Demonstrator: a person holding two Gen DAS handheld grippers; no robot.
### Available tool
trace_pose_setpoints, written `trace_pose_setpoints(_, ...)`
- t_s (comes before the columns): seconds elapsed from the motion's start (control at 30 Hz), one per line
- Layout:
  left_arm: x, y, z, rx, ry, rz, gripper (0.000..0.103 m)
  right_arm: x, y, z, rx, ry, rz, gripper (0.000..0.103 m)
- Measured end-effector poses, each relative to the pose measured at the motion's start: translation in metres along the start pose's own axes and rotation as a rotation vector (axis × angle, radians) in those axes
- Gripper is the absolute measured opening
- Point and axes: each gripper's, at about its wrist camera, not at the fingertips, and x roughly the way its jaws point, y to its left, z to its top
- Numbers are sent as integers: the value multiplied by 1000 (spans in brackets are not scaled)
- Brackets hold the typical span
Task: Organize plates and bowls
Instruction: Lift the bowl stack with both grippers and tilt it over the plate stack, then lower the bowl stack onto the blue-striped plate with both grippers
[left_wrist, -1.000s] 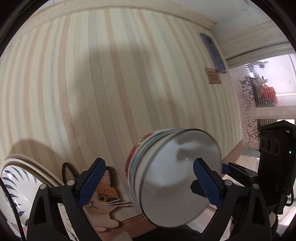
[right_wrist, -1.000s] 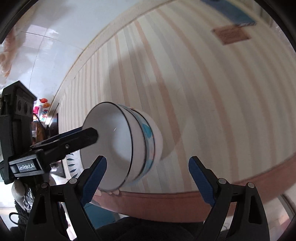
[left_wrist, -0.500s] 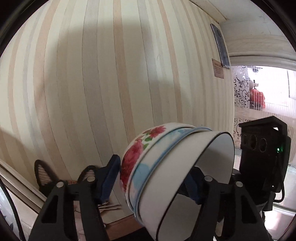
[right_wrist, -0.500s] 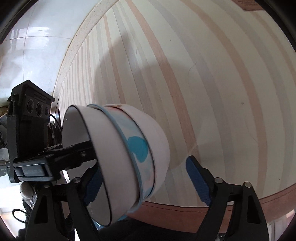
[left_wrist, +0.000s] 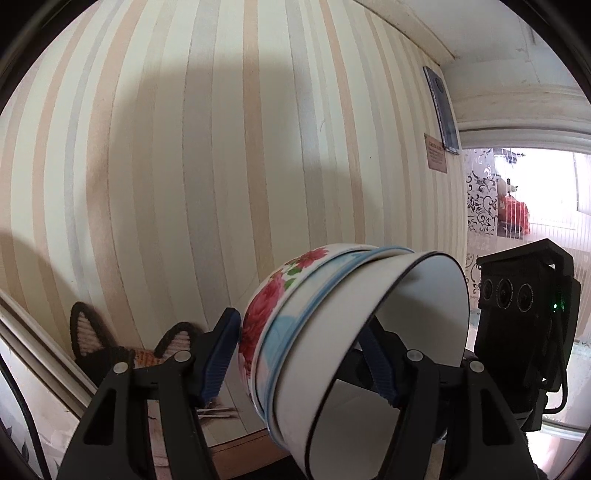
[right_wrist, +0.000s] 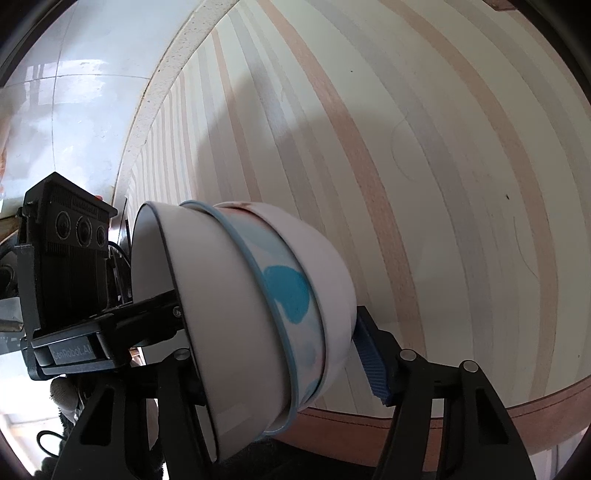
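Three nested bowls lie on their side as one stack (left_wrist: 332, 332): a rose-patterned bowl outermost, a blue-rimmed one in the middle, a white black-rimmed one innermost. My left gripper (left_wrist: 295, 347) is shut on the stack, one pad on the rose bowl's base and the other inside the white bowl. In the right wrist view the bowl stack (right_wrist: 258, 302) sits between the fingers of my right gripper (right_wrist: 273, 354). Its jaws are closing; the right pad (right_wrist: 369, 354) touches the outer bowl's base. Its left finger is hidden behind the bowls.
A striped wallpaper wall (left_wrist: 221, 166) fills the background close ahead. A cat-shaped knitted item (left_wrist: 99, 347) leans at its foot on the left. A brown wooden band (right_wrist: 424, 424) runs below the wall. A bright doorway (left_wrist: 517, 192) opens on the right.
Both grippers have closed from wide open onto the bowl stack. The stack now looms larger between the fingers, and the blue-leaf plate has slid out of the left view.
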Motion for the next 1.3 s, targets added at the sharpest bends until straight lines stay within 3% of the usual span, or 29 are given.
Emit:
trace_pose_setpoints(0.27,-14,-3,0,-5,-49,4,63,-5,8,7,-48,-18,4,65)
trace_pose_setpoints(0.6,-58,10,-13,-60,-129,12,63,0,57,19,-123,1,25,64)
trace_pose_setpoints(0.87,-101,41,-29,-86,-207,4,63,19,115,15,-214,12,15,64)
trace_pose_setpoints(1.3,-140,112,-59,-145,-243,26,63,71,184,-24,-276,46,37,64)
